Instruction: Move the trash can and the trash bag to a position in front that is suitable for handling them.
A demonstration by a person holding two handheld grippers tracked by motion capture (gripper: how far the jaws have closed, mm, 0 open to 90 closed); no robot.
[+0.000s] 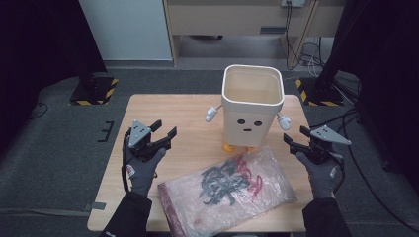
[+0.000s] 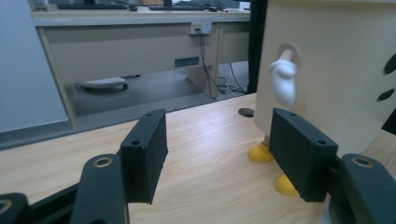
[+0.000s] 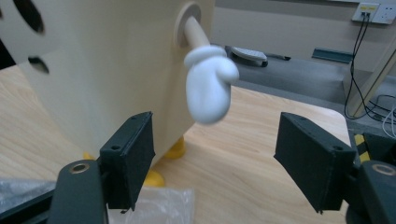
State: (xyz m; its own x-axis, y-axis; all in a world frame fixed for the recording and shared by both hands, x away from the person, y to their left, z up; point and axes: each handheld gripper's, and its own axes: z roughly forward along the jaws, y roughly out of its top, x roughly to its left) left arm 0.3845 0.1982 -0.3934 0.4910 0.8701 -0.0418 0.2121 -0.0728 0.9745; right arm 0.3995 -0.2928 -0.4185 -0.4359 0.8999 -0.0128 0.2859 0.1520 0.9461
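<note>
Evidently both grippers flank the work: the left gripper and right gripper hover with jaws wide apart and empty, while the plastic bag lies flat on the table just before the cream bin, ready for lifting.

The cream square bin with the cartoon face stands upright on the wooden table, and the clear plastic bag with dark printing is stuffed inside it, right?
Not quite. The cream square bin with the cartoon face does stand upright on the wooden table, but the clear plastic bag with dark printing is not inside it. The high view shows the bag lying flat on the table in front of the bin, whose inside looks empty.
</note>
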